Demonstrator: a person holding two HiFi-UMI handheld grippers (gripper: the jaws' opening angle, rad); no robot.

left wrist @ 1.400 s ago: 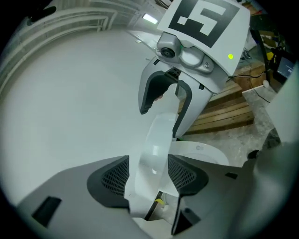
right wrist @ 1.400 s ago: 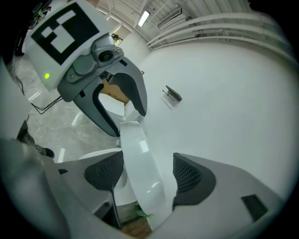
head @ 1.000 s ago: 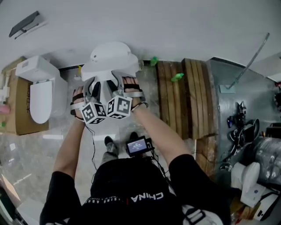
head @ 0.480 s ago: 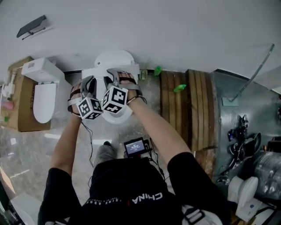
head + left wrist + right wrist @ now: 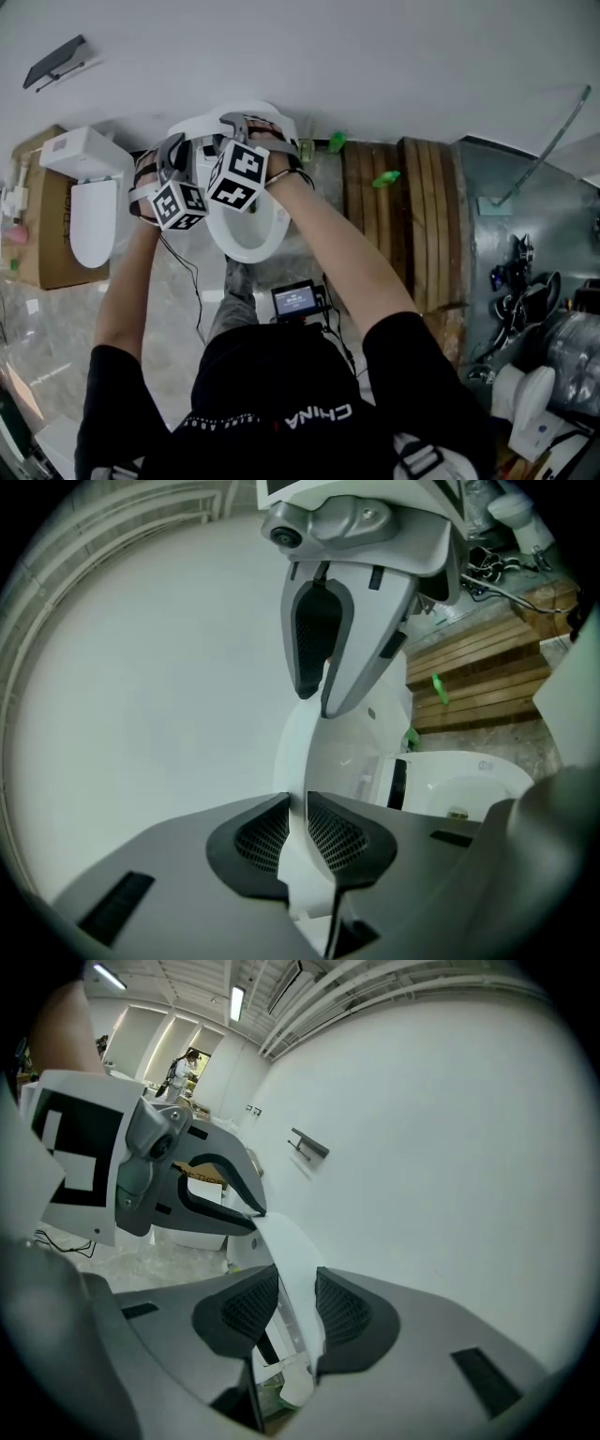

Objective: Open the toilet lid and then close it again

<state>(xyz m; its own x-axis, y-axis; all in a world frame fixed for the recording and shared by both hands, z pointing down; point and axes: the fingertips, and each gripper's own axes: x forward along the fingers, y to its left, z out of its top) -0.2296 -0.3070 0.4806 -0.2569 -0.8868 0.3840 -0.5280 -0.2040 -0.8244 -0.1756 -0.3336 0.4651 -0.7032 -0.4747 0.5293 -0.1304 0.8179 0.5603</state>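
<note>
1. Left gripper (image 5: pixel 298 829): jaws have just been closing and are now nearly together, pinching the thin edge of the toilet lid (image 5: pixel 323 757).
2. Right gripper (image 5: pixel 295 1309): same deal, jaws just closed in, set a bit wider and clamped on the lid's rim.
3. The lid is raised off the bowl (image 5: pixel 248 230), top centre of the head view.

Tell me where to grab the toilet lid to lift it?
Probably its thin free rim, coming edge-on from the front. The toilet lid is a flat shell hinged by the wall, so only that rim fits between jaws. The left gripper and right gripper pinch it there, side by side.
</note>
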